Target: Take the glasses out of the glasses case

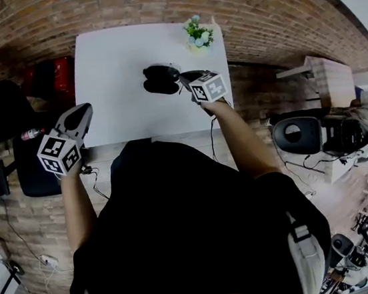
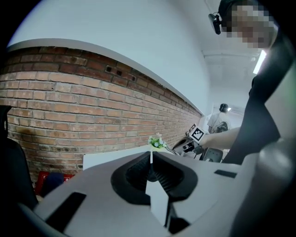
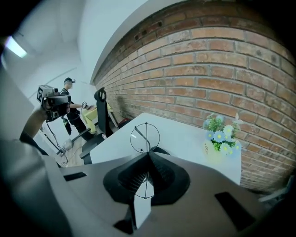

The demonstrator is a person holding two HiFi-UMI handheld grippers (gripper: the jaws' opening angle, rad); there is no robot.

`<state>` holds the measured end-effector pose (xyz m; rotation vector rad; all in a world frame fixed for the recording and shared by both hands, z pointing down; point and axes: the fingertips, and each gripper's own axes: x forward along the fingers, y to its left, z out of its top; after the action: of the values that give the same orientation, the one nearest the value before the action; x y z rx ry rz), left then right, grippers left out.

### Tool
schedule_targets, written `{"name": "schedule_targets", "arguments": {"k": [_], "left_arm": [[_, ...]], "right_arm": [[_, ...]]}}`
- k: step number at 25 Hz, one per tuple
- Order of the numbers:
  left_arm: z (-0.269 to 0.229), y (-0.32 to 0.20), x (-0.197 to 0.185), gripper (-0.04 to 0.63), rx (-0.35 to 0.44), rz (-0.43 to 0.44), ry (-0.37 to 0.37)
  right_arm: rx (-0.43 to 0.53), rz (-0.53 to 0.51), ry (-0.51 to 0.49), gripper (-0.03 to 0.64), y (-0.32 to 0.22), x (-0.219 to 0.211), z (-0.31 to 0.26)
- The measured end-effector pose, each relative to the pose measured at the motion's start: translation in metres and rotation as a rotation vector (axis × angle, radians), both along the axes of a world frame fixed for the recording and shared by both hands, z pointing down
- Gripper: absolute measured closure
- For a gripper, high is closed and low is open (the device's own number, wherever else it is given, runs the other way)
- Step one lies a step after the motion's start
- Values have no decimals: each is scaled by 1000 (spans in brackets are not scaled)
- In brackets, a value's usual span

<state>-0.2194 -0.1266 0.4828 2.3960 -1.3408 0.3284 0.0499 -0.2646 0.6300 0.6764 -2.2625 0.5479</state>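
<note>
As my right tongs [image 3: 148,153] are closed on the thin wire glasses [image 3: 144,137], one round lens standing above the tips, I judge the taking-out is almost done. The open black case [image 1: 160,79] lies on the white table [image 1: 112,58], just left of these tongs. My left tongs [image 2: 151,155] are closed on nothing, near the table's near left edge. Next move: carry the glasses aside gently and lay them on bare table.

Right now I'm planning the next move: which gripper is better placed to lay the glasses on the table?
Right. The right gripper is shut on the glasses above the table; the left gripper is shut and empty.
</note>
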Motion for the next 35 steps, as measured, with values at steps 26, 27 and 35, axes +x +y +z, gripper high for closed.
{"name": "schedule_targets", "arguments": {"k": [26, 27, 35], "left_arm": [[-36, 23, 102, 574, 49, 158, -58], [-37, 26, 105, 574, 50, 163, -59], [-37, 44, 128, 573, 57, 183, -61]], "right_arm": [[98, 110, -125, 592, 60, 90, -70], [101, 116, -128, 592, 64, 94, -72], [161, 171, -180, 592, 84, 128, -89]]}}
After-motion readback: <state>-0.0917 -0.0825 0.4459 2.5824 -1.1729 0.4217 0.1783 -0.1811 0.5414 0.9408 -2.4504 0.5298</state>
